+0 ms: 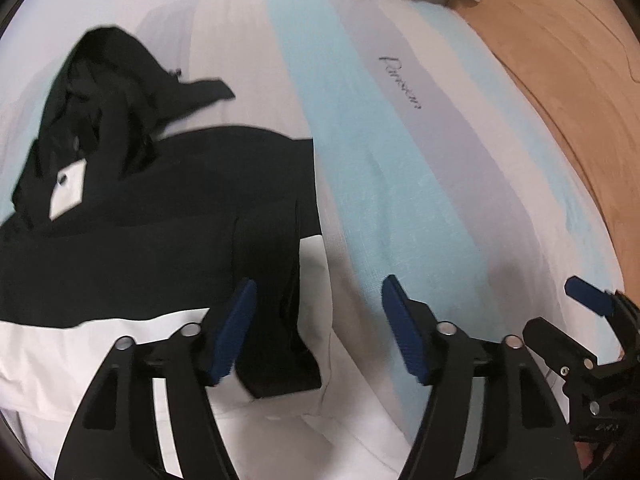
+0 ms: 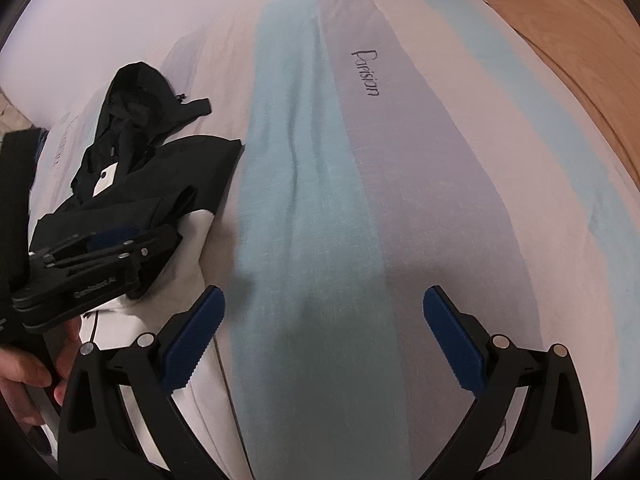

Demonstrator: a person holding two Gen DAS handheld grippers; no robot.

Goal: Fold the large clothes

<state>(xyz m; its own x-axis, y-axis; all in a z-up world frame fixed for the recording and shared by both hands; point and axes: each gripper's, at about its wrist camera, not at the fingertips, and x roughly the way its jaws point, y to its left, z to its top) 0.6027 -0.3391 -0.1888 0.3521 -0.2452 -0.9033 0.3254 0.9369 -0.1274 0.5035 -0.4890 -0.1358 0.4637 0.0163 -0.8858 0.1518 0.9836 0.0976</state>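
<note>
Jacket (image 1: 152, 216) fills the left wrist view from nine o'clock to the middle: black upper body, white lower panel, hood (image 1: 100, 92) crumpled up at ten o'clock with a white tag (image 1: 70, 190) beneath it. One black sleeve (image 1: 276, 308) lies straight down the garment toward six o'clock, cuff resting on the white part. Left tongs (image 1: 318, 330) stand wide apart, nothing between the blue pads, the sleeve just under the left-hand pad. Striped bed cover (image 1: 400, 184) runs clear from twelve to four o'clock, wooden floor (image 1: 568, 80) beyond its edge at two.

Over to the right wrist view: the jacket (image 2: 160, 184) sits at nine o'clock, its right edge stopping short of the pale blue stripe. Left tongs (image 2: 108, 240) hover over the sleeve there, a hand (image 2: 24, 372) showing at eight o'clock. Right tongs (image 2: 324, 336) gape wide and empty over bare bed cover (image 2: 400, 200), which lies open from twelve through five o'clock, floor (image 2: 580, 40) past the bed edge at two.
</note>
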